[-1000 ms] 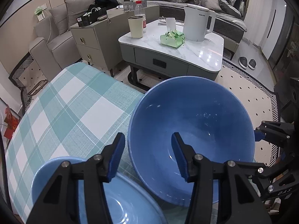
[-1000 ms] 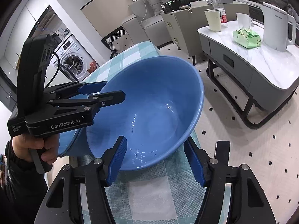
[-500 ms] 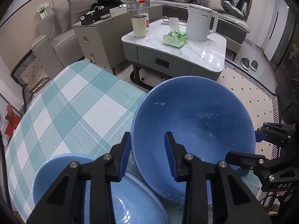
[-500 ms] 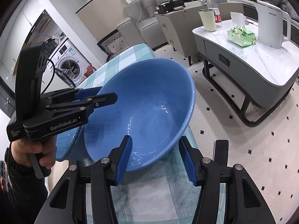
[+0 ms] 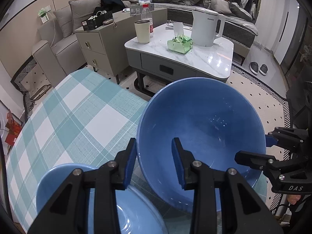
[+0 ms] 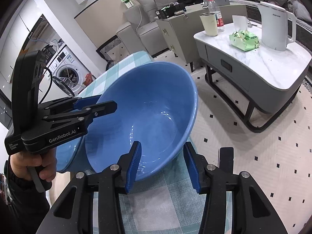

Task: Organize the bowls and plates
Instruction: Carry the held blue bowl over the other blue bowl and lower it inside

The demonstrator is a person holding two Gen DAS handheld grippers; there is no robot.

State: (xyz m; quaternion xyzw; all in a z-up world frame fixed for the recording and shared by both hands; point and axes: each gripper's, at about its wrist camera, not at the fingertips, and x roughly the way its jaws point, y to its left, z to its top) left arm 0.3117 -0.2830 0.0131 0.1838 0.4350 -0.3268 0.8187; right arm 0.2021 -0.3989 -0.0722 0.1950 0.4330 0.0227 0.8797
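Bowl, large glossy blue ceramic (image 5: pixel 200 136), tilted with my left tongs (image 5: pixel 154 160) narrowed astride its near rim, right tongs (image 6: pixel 162 165) just closing astride the opposite rim, presumably for lifting.

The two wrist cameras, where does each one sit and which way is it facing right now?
Left wrist: on the left gripper, looking down along its fingers at the big blue bowl and a second bowl; right gripper at the right edge.
Right wrist: on the right gripper, its jaws closing across the big bowl's rim; left gripper and hand show.
Shared: big bowl, checked tablecloth, white kettle.
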